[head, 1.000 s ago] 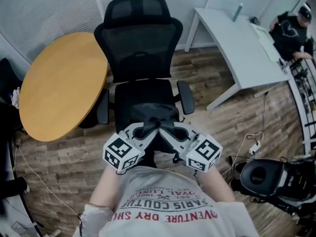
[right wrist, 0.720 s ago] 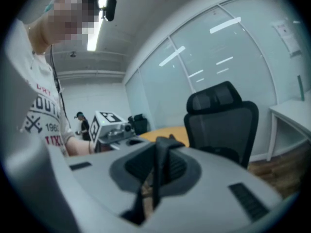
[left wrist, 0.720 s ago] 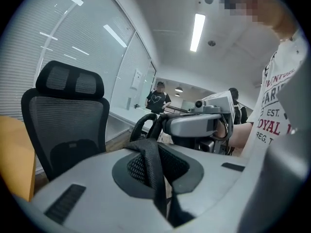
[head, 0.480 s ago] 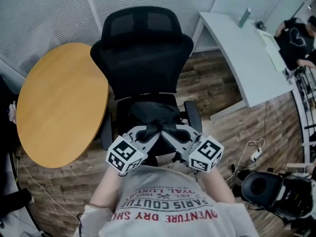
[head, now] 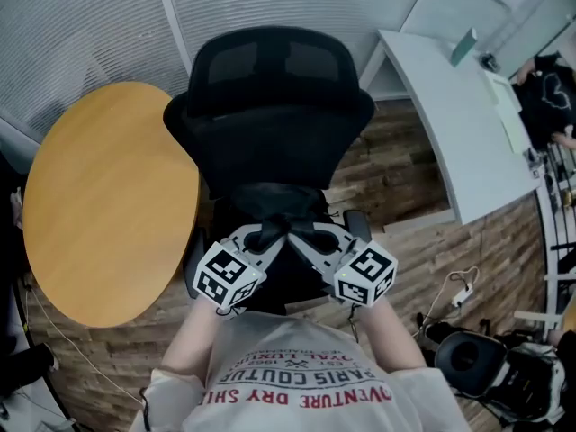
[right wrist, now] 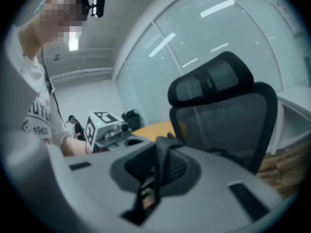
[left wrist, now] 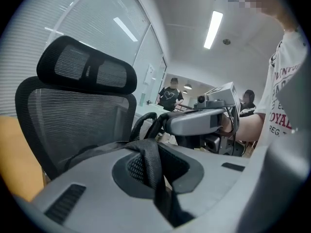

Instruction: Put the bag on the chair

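A wood-plank floor (head: 396, 165) runs under a round wooden table (head: 99, 205) on the left and a white desk (head: 450, 115) on the right, with a pale blind-covered wall behind them. Between the two stands a black mesh office chair (head: 270, 124), its back and headrest (head: 270, 61) facing the person, whose printed T-shirt (head: 306, 376) fills the lower edge of the head view. The black bag (head: 279, 207) is a dark bundle in front of the chair's back, over the seat; it seems to hang just above the cushion, though black on black makes contact hard to judge. Both grippers meet tip to tip right over it. The left gripper (head: 268, 235) has its jaws pressed together on a webbing strap (left wrist: 149, 166) that rises from the bag and runs down through the pads. The right gripper (head: 308, 237) is likewise clamped, its jaws pinching a second strap (right wrist: 163, 169) that stands upright between them. Each gripper's own view shows the other gripper just beside it and the mesh chair back close behind
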Action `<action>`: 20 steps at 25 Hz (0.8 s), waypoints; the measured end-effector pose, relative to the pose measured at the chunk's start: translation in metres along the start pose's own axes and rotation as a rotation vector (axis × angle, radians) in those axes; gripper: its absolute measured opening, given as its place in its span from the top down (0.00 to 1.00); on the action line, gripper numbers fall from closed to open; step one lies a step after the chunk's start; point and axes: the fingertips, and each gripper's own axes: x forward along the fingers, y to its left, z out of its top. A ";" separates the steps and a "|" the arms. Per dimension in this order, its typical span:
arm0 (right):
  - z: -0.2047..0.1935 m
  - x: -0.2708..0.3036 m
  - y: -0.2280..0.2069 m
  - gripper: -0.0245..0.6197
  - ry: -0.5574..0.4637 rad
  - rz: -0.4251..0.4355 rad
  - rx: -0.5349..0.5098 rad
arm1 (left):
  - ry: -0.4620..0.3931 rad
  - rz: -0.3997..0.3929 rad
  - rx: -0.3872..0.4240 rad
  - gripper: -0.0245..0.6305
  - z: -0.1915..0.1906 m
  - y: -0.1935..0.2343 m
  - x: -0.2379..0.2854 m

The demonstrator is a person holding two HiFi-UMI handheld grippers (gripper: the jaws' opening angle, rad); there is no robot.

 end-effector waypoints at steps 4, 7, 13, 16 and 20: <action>-0.002 0.016 -0.022 0.89 0.038 0.010 0.013 | 0.003 0.019 -0.033 0.89 -0.002 0.023 0.012; -0.009 0.028 -0.033 0.89 0.066 0.017 0.022 | 0.019 0.032 -0.066 0.89 -0.010 0.036 0.017; -0.019 0.037 -0.049 0.89 0.067 0.009 0.017 | 0.053 0.049 -0.072 0.89 -0.022 0.048 0.026; -0.029 0.043 -0.052 0.89 0.078 0.002 0.011 | 0.064 0.043 -0.049 0.89 -0.034 0.052 0.027; -0.044 0.040 -0.072 0.89 0.122 -0.006 0.002 | 0.072 0.024 -0.082 0.89 -0.045 0.055 0.045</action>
